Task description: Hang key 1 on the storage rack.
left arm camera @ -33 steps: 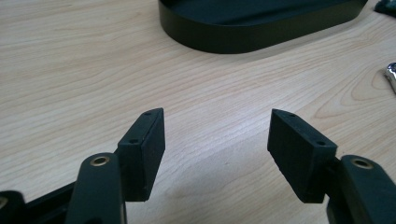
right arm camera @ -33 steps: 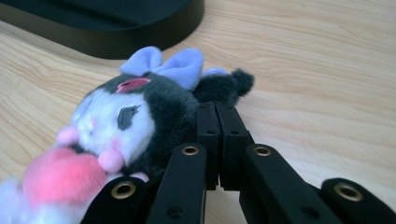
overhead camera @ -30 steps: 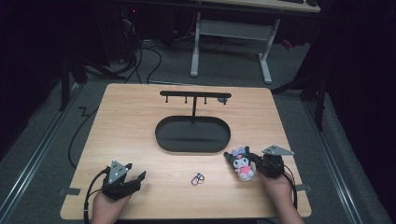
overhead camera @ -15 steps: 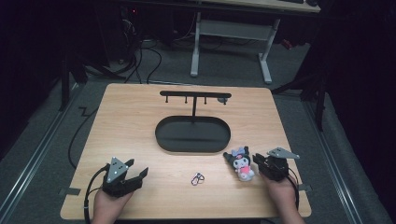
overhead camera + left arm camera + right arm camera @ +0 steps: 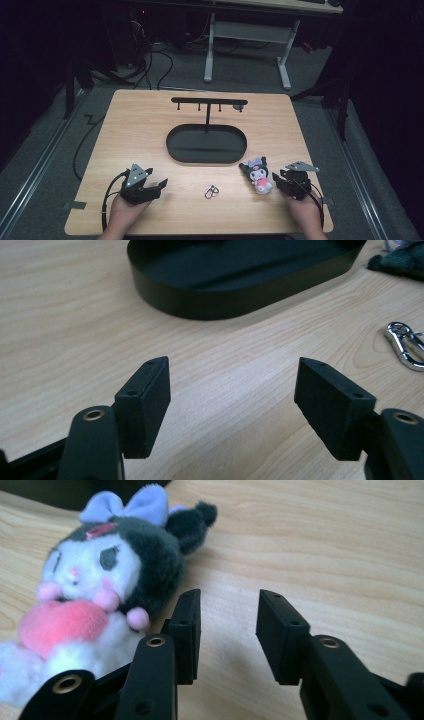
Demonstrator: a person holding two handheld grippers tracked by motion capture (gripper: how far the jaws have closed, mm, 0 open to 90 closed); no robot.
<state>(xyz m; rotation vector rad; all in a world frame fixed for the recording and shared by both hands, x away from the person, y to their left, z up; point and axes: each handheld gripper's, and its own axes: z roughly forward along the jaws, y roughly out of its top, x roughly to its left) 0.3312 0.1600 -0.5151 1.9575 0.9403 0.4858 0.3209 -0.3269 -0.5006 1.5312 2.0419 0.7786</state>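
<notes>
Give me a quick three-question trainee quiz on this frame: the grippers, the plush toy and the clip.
1. True or false: the right gripper has the plush toy clamped between its jaws.
2. Which thing lies on the table between the two grippers? A. the metal clip B. a spoon C. a cup
3. Fill in: the black oval tray carries an upright post with a ____ bar on top.

Key
1. False. The jaws have just been opening and stand apart with bare wood between them; the toy lies beside them.
2. A
3. horizontal (with small hooks). The left gripper is open too, holding nothing.
</notes>
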